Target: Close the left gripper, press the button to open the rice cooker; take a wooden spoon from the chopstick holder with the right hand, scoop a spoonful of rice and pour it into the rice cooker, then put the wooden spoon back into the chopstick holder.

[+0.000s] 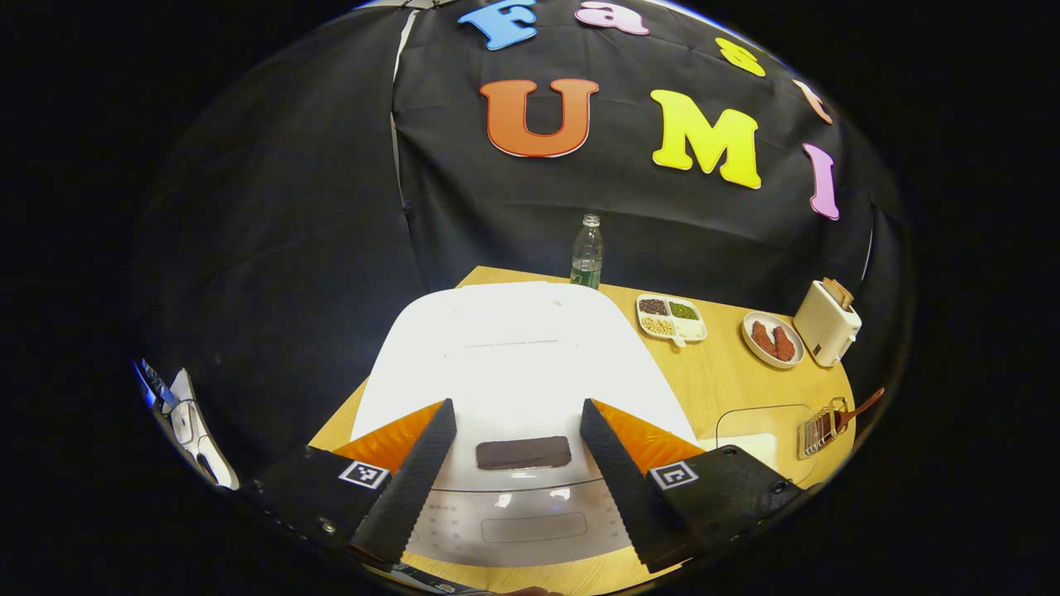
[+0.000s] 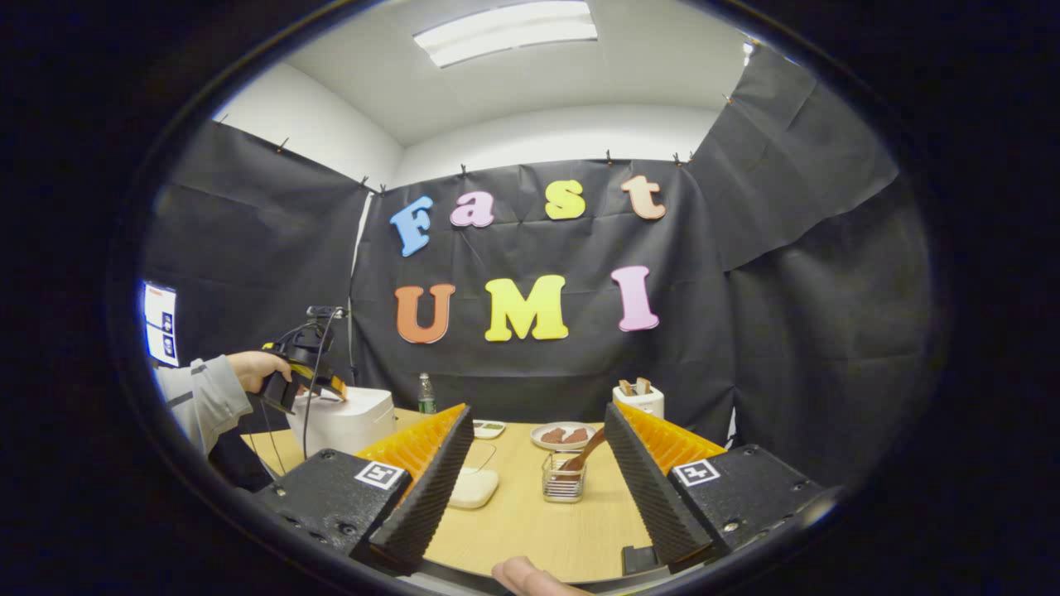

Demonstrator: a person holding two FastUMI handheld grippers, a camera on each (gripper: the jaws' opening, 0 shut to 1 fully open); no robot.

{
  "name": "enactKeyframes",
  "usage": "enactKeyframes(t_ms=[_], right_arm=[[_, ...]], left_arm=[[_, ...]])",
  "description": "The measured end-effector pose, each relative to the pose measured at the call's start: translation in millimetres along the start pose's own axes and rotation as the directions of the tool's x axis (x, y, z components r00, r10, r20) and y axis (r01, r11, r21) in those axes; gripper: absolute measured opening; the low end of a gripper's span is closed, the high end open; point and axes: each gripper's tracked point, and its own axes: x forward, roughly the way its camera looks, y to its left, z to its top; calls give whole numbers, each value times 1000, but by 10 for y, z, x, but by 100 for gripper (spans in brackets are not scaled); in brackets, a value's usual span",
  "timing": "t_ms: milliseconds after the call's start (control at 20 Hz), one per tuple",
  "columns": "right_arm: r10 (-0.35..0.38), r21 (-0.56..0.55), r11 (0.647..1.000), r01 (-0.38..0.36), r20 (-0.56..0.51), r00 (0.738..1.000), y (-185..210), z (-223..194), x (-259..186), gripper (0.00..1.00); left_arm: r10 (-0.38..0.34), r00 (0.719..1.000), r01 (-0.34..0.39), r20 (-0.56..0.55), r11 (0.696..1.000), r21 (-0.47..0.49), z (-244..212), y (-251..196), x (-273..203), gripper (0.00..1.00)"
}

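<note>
The white rice cooker (image 1: 530,356) stands close below my left gripper (image 1: 517,406), lid down. Its dark button (image 1: 523,453) lies between the spread fingers, and the gripper is open. In the right gripper view a hand holds that left gripper (image 2: 331,387) just over the cooker (image 2: 344,420). My right gripper (image 2: 538,411) is open and holds nothing, back from the table. Ahead of it stands the wire chopstick holder (image 2: 564,483) with the wooden spoon (image 2: 584,455) leaning in it. The clear rice container (image 2: 474,482) sits left of the holder. Holder (image 1: 816,430) and spoon (image 1: 861,407) lie far right in the left gripper view.
At the back of the wooden table (image 2: 530,521) stand a water bottle (image 1: 587,252), a sectioned dish of beans (image 1: 671,319), a plate of reddish food (image 1: 773,339) and a toaster with bread (image 1: 826,323). A thumb (image 2: 522,575) shows at the table's near edge.
</note>
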Motion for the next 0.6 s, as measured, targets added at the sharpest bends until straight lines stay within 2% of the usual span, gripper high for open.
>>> enactKeyframes(t_ms=[300, 350, 400, 500, 550, 600], right_arm=[[-70, -4, 998, 70, -30, 997, -241, -40, 101, 100], [-85, -5, 996, 85, -31, 996, -285, -33, 130, 100], [-99, -6, 995, 99, -32, 995, -329, -10, 156, 96], [-127, -2, 992, 127, -35, 991, -421, 40, 228, 96], [-140, 2, 990, 140, -40, 989, -469, 68, 259, 100], [-152, 10, 988, 153, -44, 987, -507, 97, 284, 100]], left_arm=[[-14, 998, 15, 65, 1000, -18, 39, -11, -148, 96], [-24, 997, 27, 79, 999, -28, 56, -37, -235, 96], [-34, 994, 38, 103, 999, -29, 97, -60, -324, 96], [-25, 989, 30, 148, 999, -30, 157, -49, -530, 96], [-22, 983, 28, 182, 999, -34, 231, -67, -678, 96], [-23, 975, 32, 221, 999, -37, 279, -93, -865, 96]])
